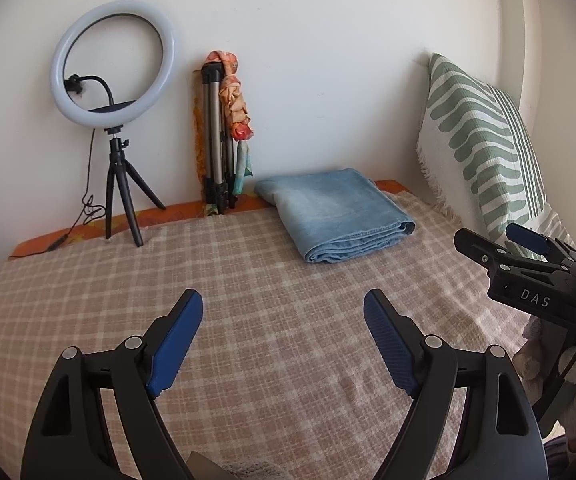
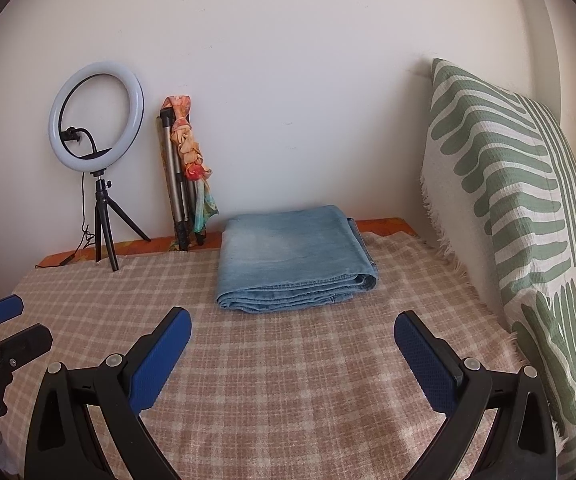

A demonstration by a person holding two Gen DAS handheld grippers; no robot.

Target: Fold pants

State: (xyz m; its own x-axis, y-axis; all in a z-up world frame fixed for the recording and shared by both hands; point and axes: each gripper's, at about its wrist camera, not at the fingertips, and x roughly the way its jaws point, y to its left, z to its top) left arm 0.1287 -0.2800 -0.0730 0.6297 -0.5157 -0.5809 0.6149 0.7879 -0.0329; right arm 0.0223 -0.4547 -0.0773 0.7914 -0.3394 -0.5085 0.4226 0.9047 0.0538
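Faded blue denim pants (image 2: 294, 258) on a coarse woven checked blanket (image 2: 288, 380); matt black plastic fingers (image 2: 160, 354) with textured blue pads.

Bed (image 2: 288, 380) with checked blanket, folded jeans (image 2: 292, 264), ring light tripod (image 2: 104, 236), pillow (image 2: 528, 220)

Bright soft daylight, faint shadows, sharp focus, fisheye-warped vignetted edges.

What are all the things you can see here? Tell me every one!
folded jeans: one, light blue, on the blanket near the wall
blanket: one, beige checked, covering the bed
ring light: one, white on a black tripod, far left
folded tripod: one, silver, leaning on the wall
scarf: one, orange patterned, draped on that tripod
pillow: green and white, right side
left gripper: one, black with blue pads, open
right gripper: one, same colours, open
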